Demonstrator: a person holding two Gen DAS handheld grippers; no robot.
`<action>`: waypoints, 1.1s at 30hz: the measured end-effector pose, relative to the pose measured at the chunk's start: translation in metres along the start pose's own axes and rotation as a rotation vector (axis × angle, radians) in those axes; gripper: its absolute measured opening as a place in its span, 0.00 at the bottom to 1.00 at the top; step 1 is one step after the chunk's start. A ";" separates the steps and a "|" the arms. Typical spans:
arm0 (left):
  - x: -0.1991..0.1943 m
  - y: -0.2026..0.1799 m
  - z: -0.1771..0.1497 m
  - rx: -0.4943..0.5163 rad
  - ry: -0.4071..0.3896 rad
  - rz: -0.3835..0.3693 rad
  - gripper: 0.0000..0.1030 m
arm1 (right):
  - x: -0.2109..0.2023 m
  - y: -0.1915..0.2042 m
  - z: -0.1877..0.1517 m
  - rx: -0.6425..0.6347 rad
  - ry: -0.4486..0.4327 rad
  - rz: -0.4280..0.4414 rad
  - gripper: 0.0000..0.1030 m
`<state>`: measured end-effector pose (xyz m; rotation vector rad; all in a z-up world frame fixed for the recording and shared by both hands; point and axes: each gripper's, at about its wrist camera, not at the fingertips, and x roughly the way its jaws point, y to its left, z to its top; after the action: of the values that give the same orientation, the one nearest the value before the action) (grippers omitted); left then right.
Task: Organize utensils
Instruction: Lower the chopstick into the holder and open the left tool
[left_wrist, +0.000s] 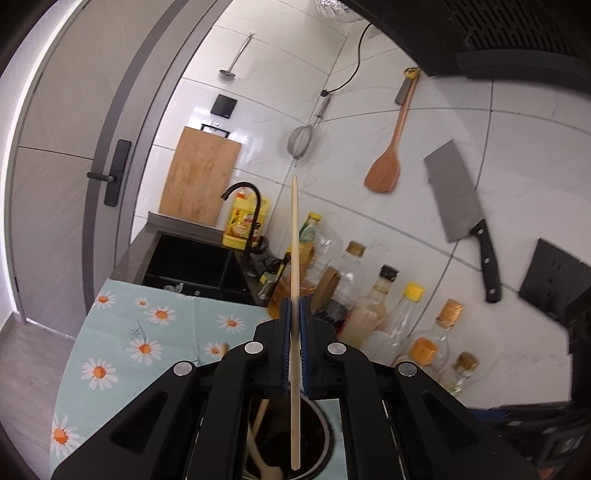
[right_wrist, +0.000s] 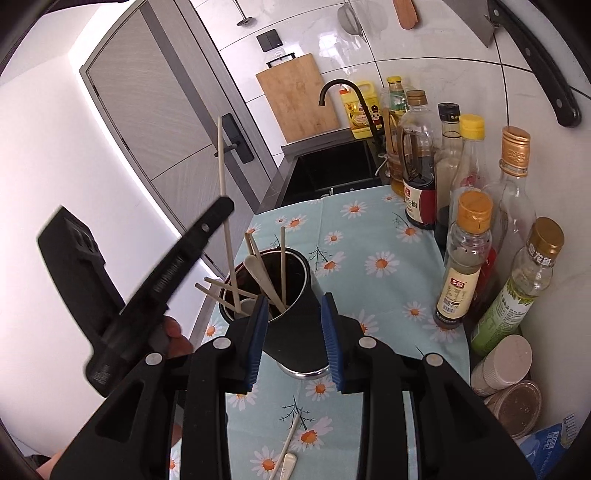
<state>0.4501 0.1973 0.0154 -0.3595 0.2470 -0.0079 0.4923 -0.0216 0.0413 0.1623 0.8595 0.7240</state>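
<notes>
My left gripper (left_wrist: 294, 306) is shut on a pale wooden chopstick (left_wrist: 295, 258), held upright with its lower end inside the black utensil cup (left_wrist: 325, 439). The right wrist view shows that gripper (right_wrist: 218, 214) from the side, with the chopstick (right_wrist: 221, 158) slanting down into the cup (right_wrist: 295, 332). My right gripper (right_wrist: 293, 314) has its blue pads (right_wrist: 258, 332) against the cup's sides and holds it. Several chopsticks (right_wrist: 282, 258) and a pale spoon (right_wrist: 253, 267) stand in the cup. Two white spoons (right_wrist: 286, 454) lie on the daisy cloth (right_wrist: 369, 280) in front of the cup.
Oil and sauce bottles (right_wrist: 465, 258) line the wall on the right, with jars (right_wrist: 502, 365) near the corner. A black sink (right_wrist: 332, 170) and tap (right_wrist: 343, 96) lie beyond the cloth. A cleaver (left_wrist: 458, 199), wooden spatula (left_wrist: 388, 162), strainer (left_wrist: 300, 142) and cutting board (left_wrist: 201, 181) are on the wall.
</notes>
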 end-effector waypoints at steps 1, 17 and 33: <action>0.002 0.003 -0.003 -0.002 0.000 0.008 0.04 | 0.000 0.000 0.000 0.000 0.001 -0.002 0.30; 0.003 0.000 -0.034 0.102 -0.034 0.070 0.04 | 0.008 -0.003 -0.001 0.010 0.016 0.008 0.30; -0.010 -0.014 -0.025 0.117 -0.026 0.054 0.13 | -0.001 -0.007 -0.001 0.026 0.005 0.009 0.33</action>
<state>0.4344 0.1756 0.0002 -0.2359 0.2293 0.0355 0.4945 -0.0282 0.0384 0.1879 0.8740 0.7215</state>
